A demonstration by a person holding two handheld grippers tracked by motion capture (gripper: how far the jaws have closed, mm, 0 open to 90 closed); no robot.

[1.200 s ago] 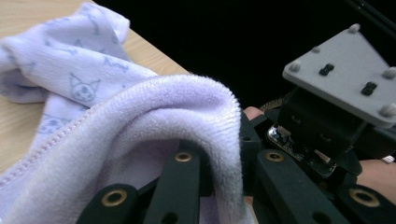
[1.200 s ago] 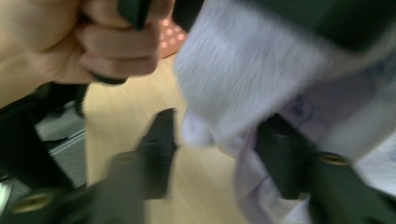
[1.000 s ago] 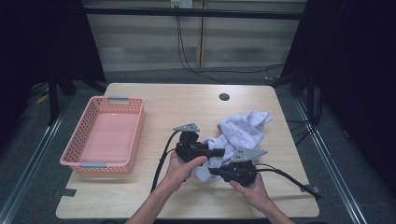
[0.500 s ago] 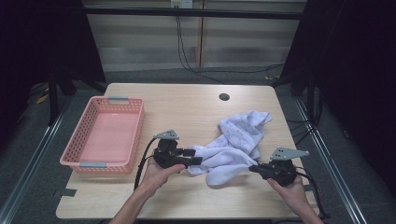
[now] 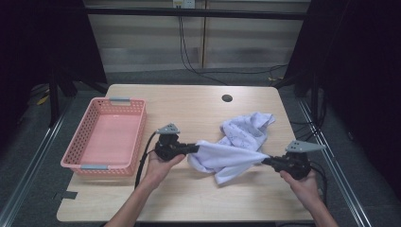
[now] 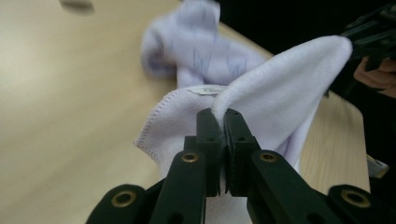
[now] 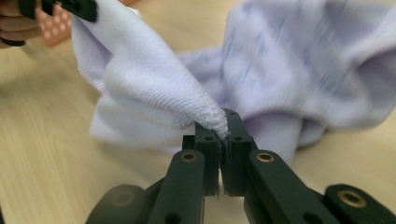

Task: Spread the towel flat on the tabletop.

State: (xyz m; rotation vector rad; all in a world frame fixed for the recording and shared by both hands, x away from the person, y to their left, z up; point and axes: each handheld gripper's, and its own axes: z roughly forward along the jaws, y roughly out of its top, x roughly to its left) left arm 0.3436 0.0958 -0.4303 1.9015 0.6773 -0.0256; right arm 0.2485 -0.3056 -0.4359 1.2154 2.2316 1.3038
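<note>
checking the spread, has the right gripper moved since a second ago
Yes. The right gripper, shut on the towel, has swung out from mid-table toward the table's right edge, away from the pink basket.

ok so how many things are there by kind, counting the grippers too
black two-jaw grippers: 2, the left gripper and the right gripper, each clamped on the towel
pale lilac terry towel: 1
pink plastic mesh basket: 1
light wooden table: 1
total: 5
</note>
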